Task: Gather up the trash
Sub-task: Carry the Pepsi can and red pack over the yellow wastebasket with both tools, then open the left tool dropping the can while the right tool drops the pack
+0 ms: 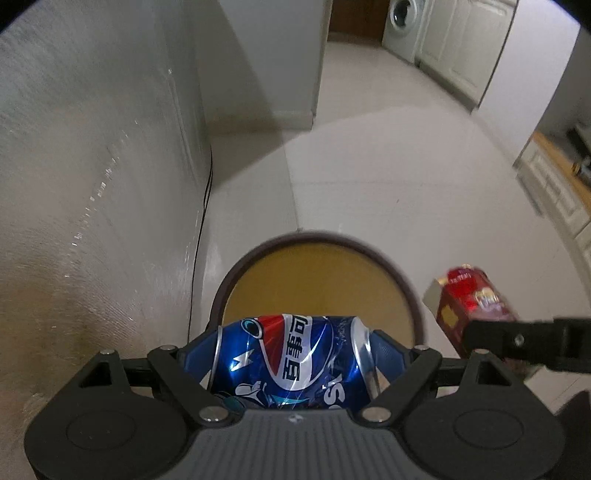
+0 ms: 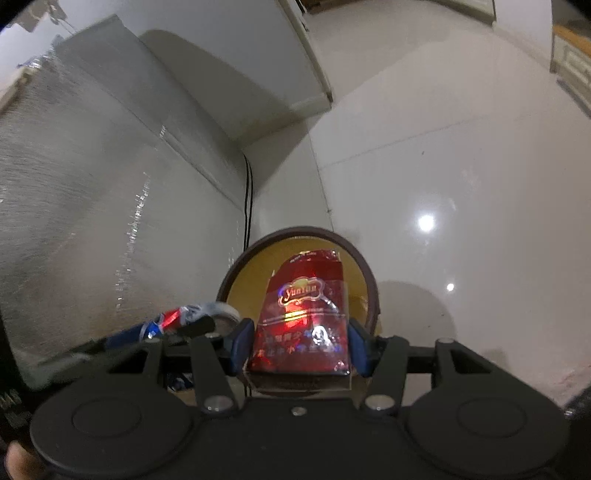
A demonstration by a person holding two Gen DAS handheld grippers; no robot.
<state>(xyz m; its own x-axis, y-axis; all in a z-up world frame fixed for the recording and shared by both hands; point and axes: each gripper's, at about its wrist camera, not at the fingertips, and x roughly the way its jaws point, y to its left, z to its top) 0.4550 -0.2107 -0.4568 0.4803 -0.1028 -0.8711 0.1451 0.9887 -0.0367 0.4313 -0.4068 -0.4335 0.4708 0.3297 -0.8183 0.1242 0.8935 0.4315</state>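
A crushed blue Pepsi can (image 1: 291, 362) lies crosswise between the blue pads of my left gripper (image 1: 291, 354), which is shut on it. My right gripper (image 2: 301, 343) is shut on a red cigarette pack (image 2: 304, 317), held upright between its blue pads. Both hang over a round bin (image 1: 317, 284) with a dark rim and yellow inside, standing on the floor. In the left wrist view the cigarette pack (image 1: 469, 299) and the right gripper's black finger show at the right. In the right wrist view the can (image 2: 177, 319) shows at the left, and the bin (image 2: 258, 273) lies behind the pack.
A tall silver appliance (image 1: 92, 184) stands close on the left with a black cable (image 1: 201, 229) running down beside it. Pale tiled floor (image 1: 406, 184) spreads ahead. A washing machine (image 1: 404, 26) and white cabinets (image 1: 554, 192) stand farther off.
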